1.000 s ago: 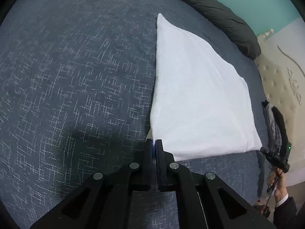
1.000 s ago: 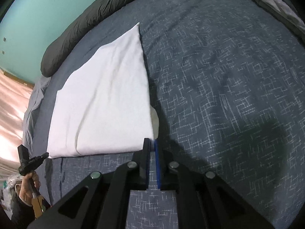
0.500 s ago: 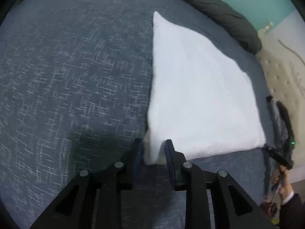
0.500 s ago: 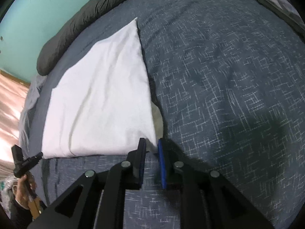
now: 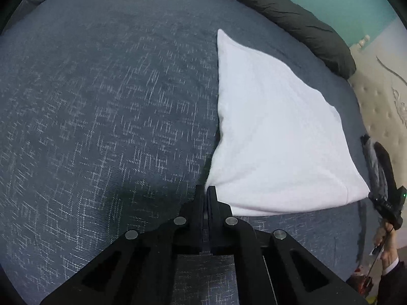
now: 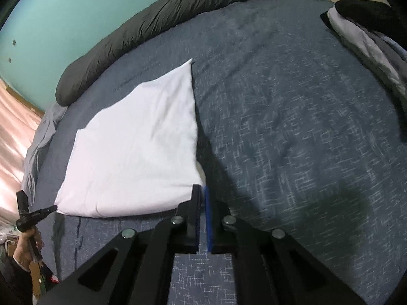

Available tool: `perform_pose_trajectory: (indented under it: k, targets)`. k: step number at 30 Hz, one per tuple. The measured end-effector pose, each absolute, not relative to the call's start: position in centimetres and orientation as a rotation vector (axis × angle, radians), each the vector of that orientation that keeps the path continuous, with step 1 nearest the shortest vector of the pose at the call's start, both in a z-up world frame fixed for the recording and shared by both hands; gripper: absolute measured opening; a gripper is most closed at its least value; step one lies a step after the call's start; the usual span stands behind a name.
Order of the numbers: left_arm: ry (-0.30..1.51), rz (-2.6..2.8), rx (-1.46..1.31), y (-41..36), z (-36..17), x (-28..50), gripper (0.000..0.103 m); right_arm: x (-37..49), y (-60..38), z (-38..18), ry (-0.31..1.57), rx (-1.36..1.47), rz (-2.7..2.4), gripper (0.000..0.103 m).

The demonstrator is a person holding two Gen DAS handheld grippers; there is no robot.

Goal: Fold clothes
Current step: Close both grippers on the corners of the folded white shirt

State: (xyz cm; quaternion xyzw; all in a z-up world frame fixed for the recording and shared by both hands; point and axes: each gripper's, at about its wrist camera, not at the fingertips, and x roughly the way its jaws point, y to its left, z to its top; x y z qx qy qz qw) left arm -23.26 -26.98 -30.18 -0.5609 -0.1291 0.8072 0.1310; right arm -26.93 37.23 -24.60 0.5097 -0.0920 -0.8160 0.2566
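A white folded garment (image 5: 274, 132) lies flat on the blue-grey bed cover (image 5: 101, 101). My left gripper (image 5: 206, 190) is shut on its near left corner, and that edge stands slightly off the cover with a shadow beneath. In the right wrist view the same garment (image 6: 137, 147) spreads to the left. My right gripper (image 6: 202, 190) is shut on its near right corner. Each wrist view shows the other gripper at the garment's opposite near corner: the right one (image 5: 386, 198) and the left one (image 6: 28, 218), both held by a hand.
A rolled dark grey duvet (image 5: 292, 17) runs along the far edge of the bed below a teal wall. A tufted cream headboard (image 5: 381, 101) is on the right. Grey and black clothes (image 6: 368, 38) are piled at the far right of the bed cover (image 6: 292, 114).
Both grippers opened around the garment's near corners half a second ago and have now shut on them. The gripped edges have risen slightly off the cover.
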Motion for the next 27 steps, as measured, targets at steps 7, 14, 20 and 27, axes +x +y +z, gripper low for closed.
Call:
perform_pose_trajectory:
  k: [7,14,20,27]
  targets:
    - [-0.428,2.317,-1.648,-27.2,-30.6,-22.8,0.002,-27.3,37.7,-27.0,-0.304,1.464,-2.209,0.002]
    - [-0.438,2.324,-1.637,-26.8,-30.2,-22.7,0.003,-27.3,37.0,-28.2,-0.265,1.53,-2.18,0.003]
    - [-0.424,2.322,-1.645,-25.8,-29.7,-22.2,0.005,-27.0,36.3,-28.0,-0.294,1.537,-2.122,0.005]
    - [-0.395,2.393,-1.641,-25.4,-28.3,-21.9,0.025,-26.4,35.9,-26.9,-0.25,1.516,-2.152,0.006]
